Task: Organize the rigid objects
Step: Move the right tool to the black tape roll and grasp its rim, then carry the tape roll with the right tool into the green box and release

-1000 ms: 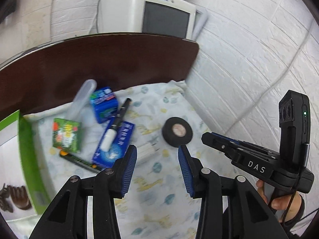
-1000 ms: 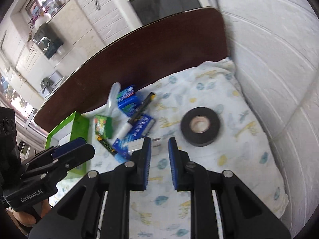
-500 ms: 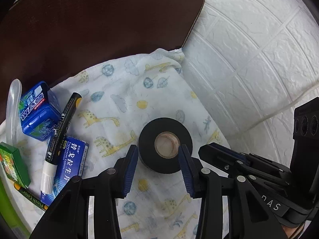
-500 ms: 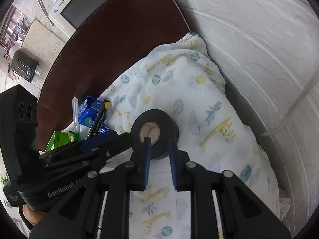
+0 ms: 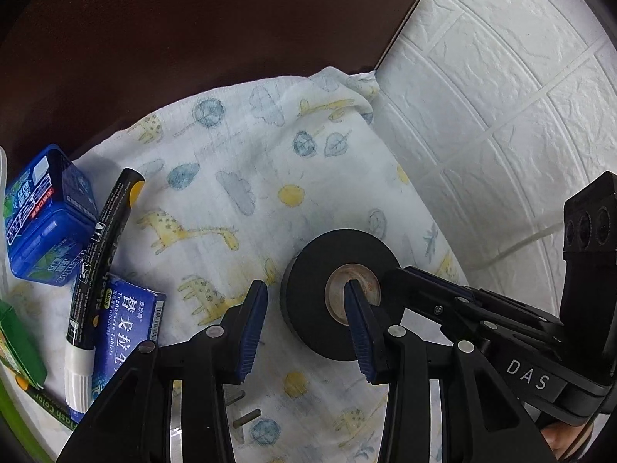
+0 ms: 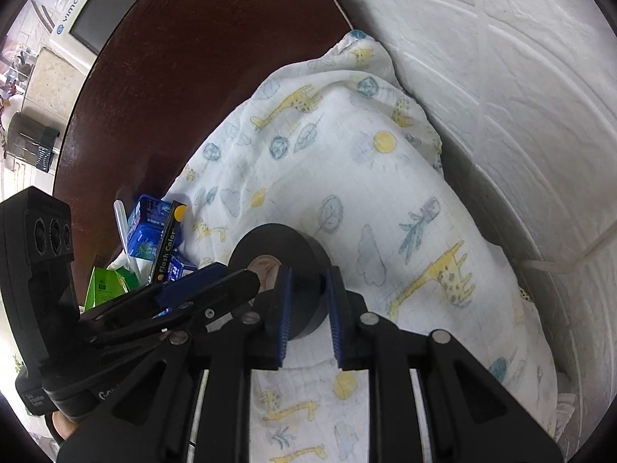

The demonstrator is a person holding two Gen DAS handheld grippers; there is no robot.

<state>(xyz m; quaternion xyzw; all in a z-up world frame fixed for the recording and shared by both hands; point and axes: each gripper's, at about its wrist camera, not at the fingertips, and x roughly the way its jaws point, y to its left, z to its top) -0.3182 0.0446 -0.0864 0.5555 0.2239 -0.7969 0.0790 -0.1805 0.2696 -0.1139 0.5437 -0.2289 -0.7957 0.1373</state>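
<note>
A black tape roll [image 5: 308, 320] lies flat on a giraffe-print cloth [image 5: 239, 177]. My left gripper [image 5: 304, 287] is open and straddles the roll's left wall: one pad stands just outside the rim with a gap, the other over the core hole. My right gripper [image 6: 308, 274] comes from the other side with a narrow gap. The roll's [image 6: 270, 239] right wall shows between its pads; I cannot tell if they touch it. Each gripper also shows in the other's view: the right gripper [image 5: 389, 274] and the left gripper [image 6: 235, 274].
Left of the roll lie a blue box [image 5: 46, 223], a black marker [image 5: 104, 262], a blue tablet box [image 5: 127, 328] and a green box [image 5: 19, 347]. A dark brown table [image 5: 193, 38] lies behind. A white brick wall [image 5: 501, 115] closes the right side.
Both grippers came down and closed in on the tape roll, the left swinging right, away from the pile. The roll now sits between their fingers. Jaw widths look the same.
</note>
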